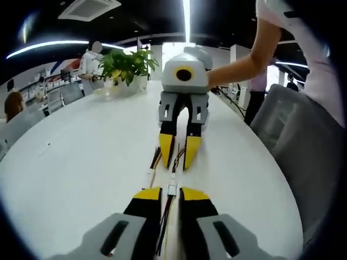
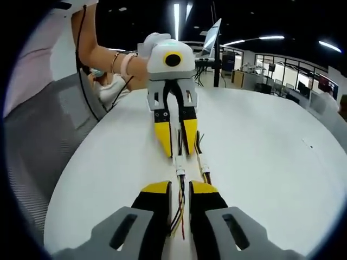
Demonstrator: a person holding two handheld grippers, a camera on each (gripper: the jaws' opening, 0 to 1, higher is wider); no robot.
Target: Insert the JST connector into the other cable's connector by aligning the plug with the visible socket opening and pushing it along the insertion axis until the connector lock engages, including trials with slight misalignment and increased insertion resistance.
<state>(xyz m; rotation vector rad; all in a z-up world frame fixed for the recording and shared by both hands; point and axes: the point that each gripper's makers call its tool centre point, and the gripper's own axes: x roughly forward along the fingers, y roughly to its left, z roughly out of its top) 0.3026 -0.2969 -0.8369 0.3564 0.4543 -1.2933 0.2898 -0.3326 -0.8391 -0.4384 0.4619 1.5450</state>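
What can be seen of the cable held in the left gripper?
The cable is a thin bundle of red, yellow and dark wires running between the left gripper's yellow-tipped fingers, which pinch it. It ends in a small white connector just past the fingertips, pointing at the right gripper opposite. It lies low over the white table; the connectors look unmated.

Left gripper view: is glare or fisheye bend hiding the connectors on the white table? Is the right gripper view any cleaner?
Left gripper view: the ceiling strip light blows out, the white table is bright but the white connector is readable, small; edges bow strongly. Right gripper view: even light, soft shadow under the left gripper, connector fairly sharp, the background dim.
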